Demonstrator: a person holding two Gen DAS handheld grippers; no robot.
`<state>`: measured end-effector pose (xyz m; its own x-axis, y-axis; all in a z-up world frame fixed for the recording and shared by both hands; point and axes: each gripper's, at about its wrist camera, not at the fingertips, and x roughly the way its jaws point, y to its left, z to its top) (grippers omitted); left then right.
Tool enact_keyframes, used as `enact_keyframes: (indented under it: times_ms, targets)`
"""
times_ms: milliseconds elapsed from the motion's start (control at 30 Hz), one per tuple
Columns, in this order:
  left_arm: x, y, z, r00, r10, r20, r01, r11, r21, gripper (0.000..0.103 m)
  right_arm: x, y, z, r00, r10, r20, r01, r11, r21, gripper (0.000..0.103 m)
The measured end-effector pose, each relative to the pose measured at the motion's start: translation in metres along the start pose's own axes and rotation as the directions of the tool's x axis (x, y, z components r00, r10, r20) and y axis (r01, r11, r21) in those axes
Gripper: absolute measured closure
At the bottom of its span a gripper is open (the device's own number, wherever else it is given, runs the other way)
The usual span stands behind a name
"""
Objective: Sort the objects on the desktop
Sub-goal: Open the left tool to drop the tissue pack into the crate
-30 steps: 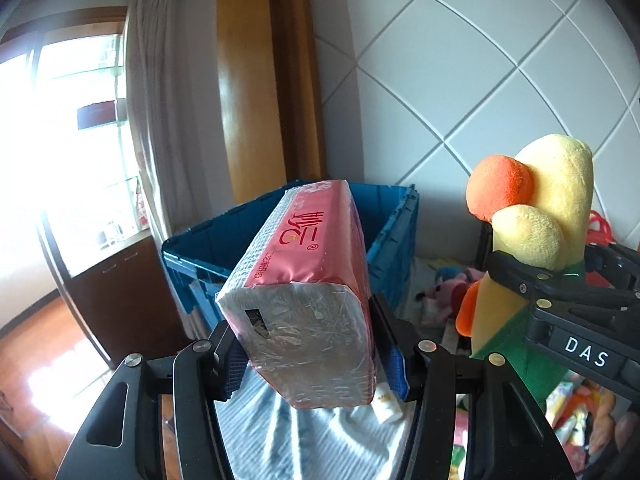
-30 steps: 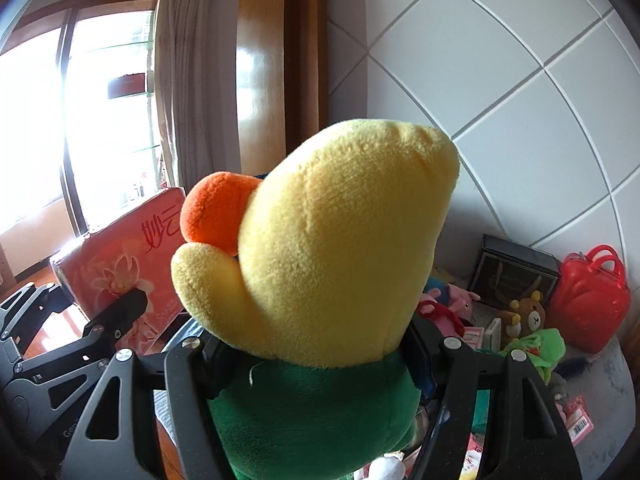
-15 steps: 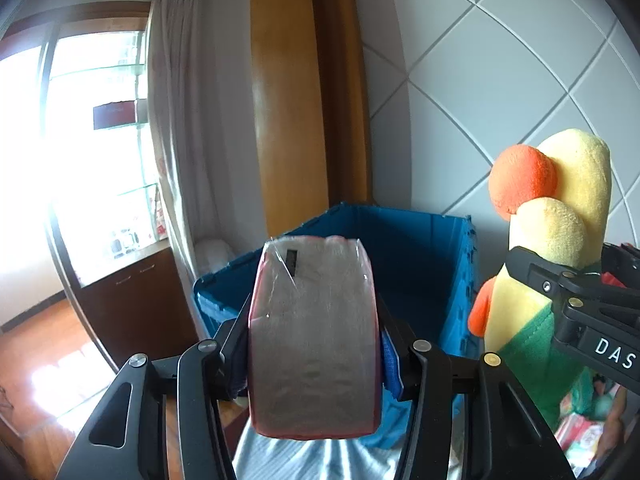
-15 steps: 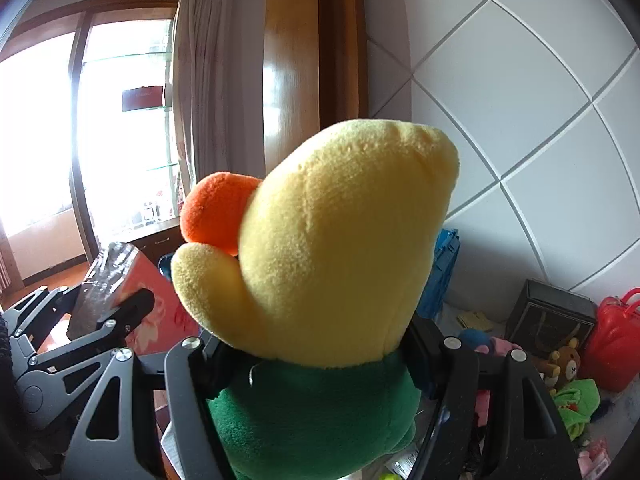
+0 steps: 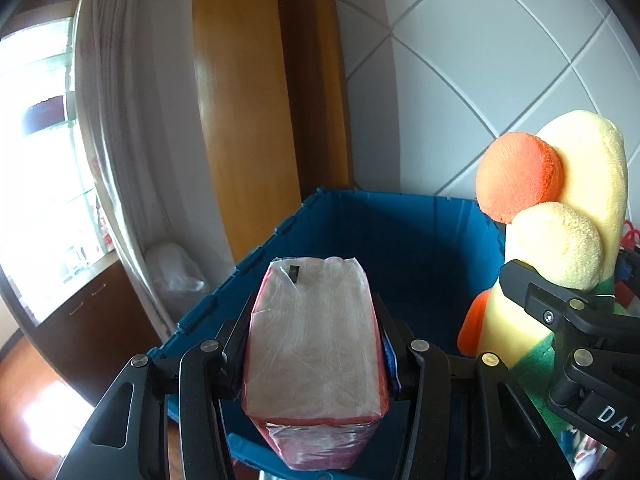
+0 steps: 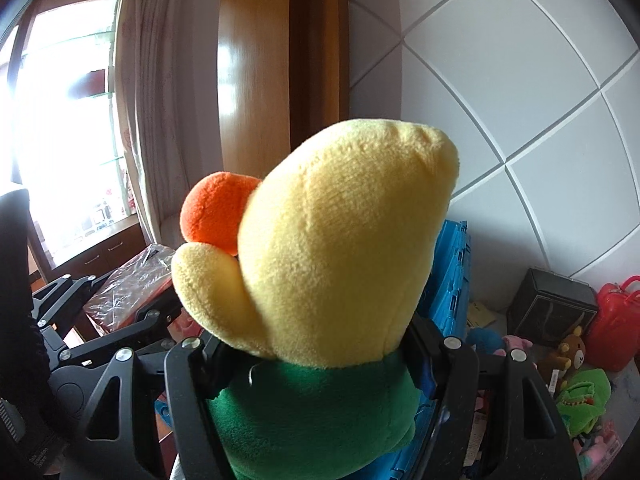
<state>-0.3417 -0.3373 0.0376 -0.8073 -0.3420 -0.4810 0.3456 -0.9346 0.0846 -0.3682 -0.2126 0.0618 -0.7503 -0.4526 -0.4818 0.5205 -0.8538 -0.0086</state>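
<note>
Tissue pack [image 5: 312,344]: light, squashy, slick film; your left gripper [image 5: 312,360] pinches midsides. Right gripper [image 6: 316,364] pinches plush duck [image 6: 340,240], blue crate [image 5: 400,248] at 12.

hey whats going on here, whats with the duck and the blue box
A person is sorting things with a handheld gripper in each hand. The left gripper is shut on a pink tissue pack, held over the open blue crate. The right gripper is shut on a yellow plush duck in a green top, held up beside the crate. Neither item is in the crate yet. More toys, a black box and a red bag lie on the surface to the right.
</note>
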Motion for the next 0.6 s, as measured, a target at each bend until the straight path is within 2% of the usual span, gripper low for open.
enact_keyframes:
  times_ms: [167,300,433,600]
  targets:
    - [0.020,0.000,0.000,0.999,-0.032,-0.008,0.032,0.999,0.022,0.054,0.023,-0.001,-0.008,0.998,-0.032,-0.054,0.034,0.999,0.034,0.035]
    - [0.034,0.002,0.016,0.998,-0.064,0.017,0.064,0.998,0.012,0.054,0.028,-0.004,-0.007,0.996,-0.071,-0.054,0.074,0.996,0.050,0.035]
    - [0.049,0.002,0.031,0.998,-0.064,0.024,0.064,0.997,0.031,0.054,0.032,-0.007,-0.001,0.993,-0.101,-0.054,0.104,0.993,0.059,0.035]
    - [0.072,0.003,0.033,0.996,-0.078,-0.052,0.080,0.996,0.041,0.054,0.043,-0.010,0.012,0.992,-0.115,-0.058,0.118,0.991,0.061,0.035]
